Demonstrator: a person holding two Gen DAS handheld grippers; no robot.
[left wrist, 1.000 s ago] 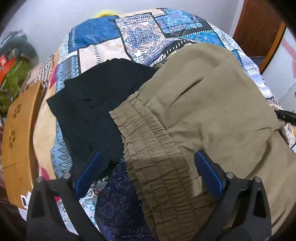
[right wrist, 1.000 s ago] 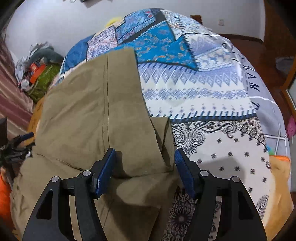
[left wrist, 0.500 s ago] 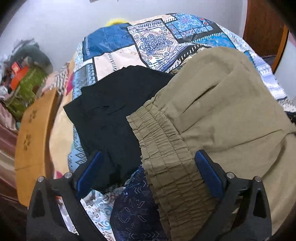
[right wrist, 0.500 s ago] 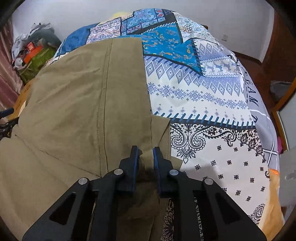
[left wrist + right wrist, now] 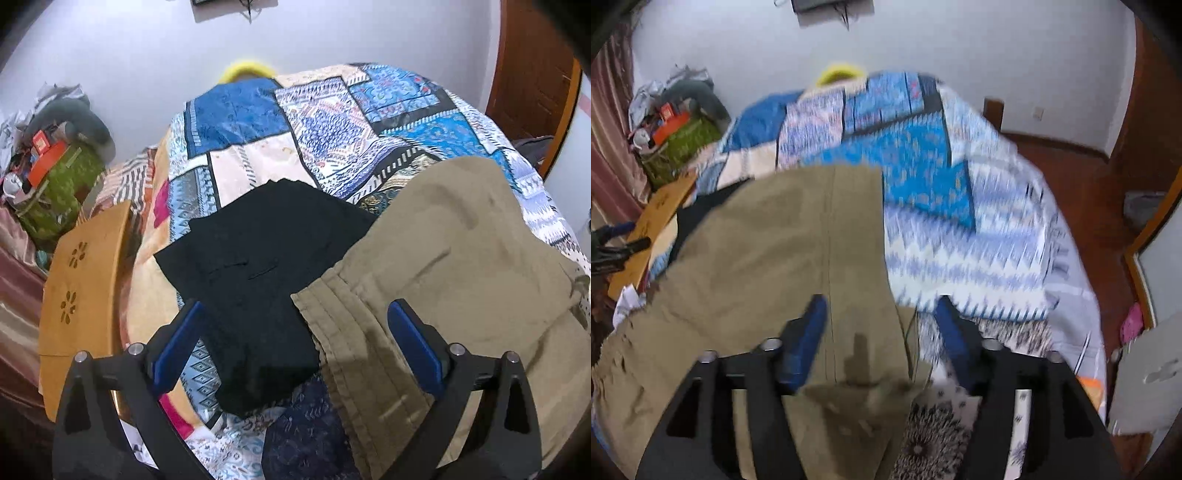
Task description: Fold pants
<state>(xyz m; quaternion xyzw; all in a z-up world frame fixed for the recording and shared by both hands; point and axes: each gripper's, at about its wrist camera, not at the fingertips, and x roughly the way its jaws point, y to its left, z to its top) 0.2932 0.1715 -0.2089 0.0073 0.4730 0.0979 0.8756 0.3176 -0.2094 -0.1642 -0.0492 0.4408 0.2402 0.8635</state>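
Olive-khaki pants [image 5: 454, 266] lie folded on the patterned bed quilt [image 5: 332, 122], with the elastic waistband toward my left gripper. My left gripper [image 5: 295, 332] is open and empty above the waistband edge and a folded black garment [image 5: 258, 266]. In the right wrist view the pants [image 5: 775, 251] fill the lower left. My right gripper [image 5: 881, 328] is open over the pants' right edge and holds nothing. The left gripper shows at the far left of that view [image 5: 613, 243].
A wooden board [image 5: 81, 280] stands along the bed's left side. A green bag with clutter [image 5: 55, 184] sits by the wall. A wooden door [image 5: 532, 66] and red-brown floor [image 5: 1100, 192] lie to the right. A yellow object [image 5: 245, 70] shows behind the bed.
My right gripper closed on the pants' edge half a second ago and has now opened and let go while pulling up and back. My left gripper has drawn back, staying open.
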